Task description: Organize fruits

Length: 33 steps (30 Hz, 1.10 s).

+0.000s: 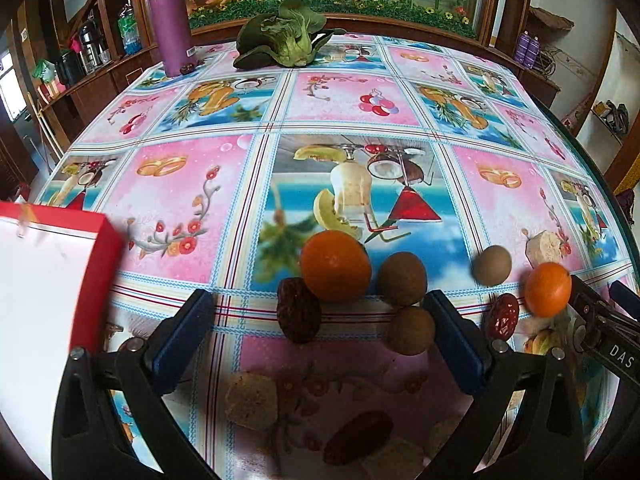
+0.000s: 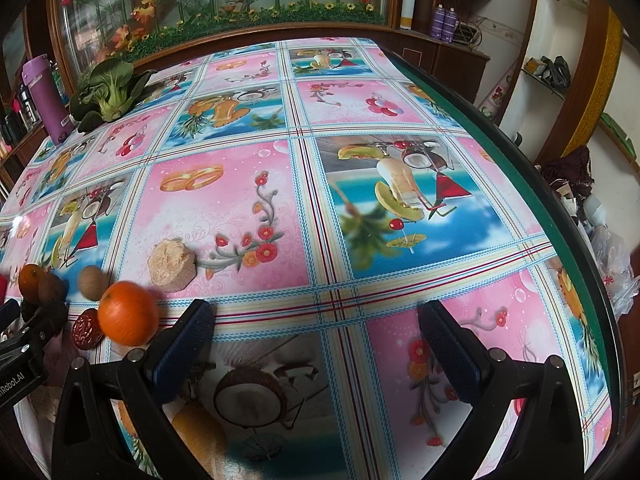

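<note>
In the left wrist view my left gripper is open just above the table. A dark red date and a brown longan lie between its fingers. An orange and a second longan sit just beyond the tips. Farther right are another longan, a smaller orange and a red date. My right gripper is open with only tablecloth between its fingers. The smaller orange sits just left of its left finger, near the date and a longan.
A red box with a white inside stands at the left. Biscuit-like pieces lie among the fruit. A purple bottle and a bok choy stand at the far edge. The table's rim curves along the right.
</note>
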Motion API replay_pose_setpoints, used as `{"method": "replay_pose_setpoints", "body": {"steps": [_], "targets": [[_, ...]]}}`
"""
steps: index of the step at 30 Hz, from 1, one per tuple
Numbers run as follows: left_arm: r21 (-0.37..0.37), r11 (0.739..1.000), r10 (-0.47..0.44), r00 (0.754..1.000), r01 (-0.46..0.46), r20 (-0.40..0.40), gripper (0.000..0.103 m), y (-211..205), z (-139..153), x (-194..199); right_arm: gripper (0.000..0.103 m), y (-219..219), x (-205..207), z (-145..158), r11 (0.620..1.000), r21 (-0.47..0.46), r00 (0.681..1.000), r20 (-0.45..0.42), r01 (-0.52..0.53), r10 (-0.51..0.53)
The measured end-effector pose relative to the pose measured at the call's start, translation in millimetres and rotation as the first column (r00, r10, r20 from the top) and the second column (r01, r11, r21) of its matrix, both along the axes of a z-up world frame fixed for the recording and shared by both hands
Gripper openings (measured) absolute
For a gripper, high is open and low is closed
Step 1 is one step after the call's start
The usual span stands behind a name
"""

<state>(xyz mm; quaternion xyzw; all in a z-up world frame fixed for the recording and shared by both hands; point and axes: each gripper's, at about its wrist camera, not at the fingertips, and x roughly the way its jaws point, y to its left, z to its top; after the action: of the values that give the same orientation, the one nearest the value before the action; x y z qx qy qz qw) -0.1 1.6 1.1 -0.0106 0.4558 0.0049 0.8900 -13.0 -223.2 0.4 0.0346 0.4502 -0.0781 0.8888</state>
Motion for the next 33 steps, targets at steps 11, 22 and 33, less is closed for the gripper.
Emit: {"method": "replay_pose_setpoints", "body": {"steps": [11,22,33], "targets": [[0.0,1.0,0.0,1.0,0.0,0.0,0.103,0.0,0.0,0.0,0.103,-0.2,0.0,0.0,1.0,0.001,1.0,0.0,0.0,0.0],[0.001,1.0,0.0,1.0,0.0,0.0,0.103,0.0,0.0,0.0,0.103,0.9,0.9,-0.4,1.0,-0.001,1.0,-0.001,0.0,0.0],[0.054,0.998,0.039,0.997,-0.042,0.06,0.103,13.2,16.8,-31.3,0.102,9.6,-7.0,9.1,0.994,0.063,0.996,0.0,-0.086,0.087]]}}
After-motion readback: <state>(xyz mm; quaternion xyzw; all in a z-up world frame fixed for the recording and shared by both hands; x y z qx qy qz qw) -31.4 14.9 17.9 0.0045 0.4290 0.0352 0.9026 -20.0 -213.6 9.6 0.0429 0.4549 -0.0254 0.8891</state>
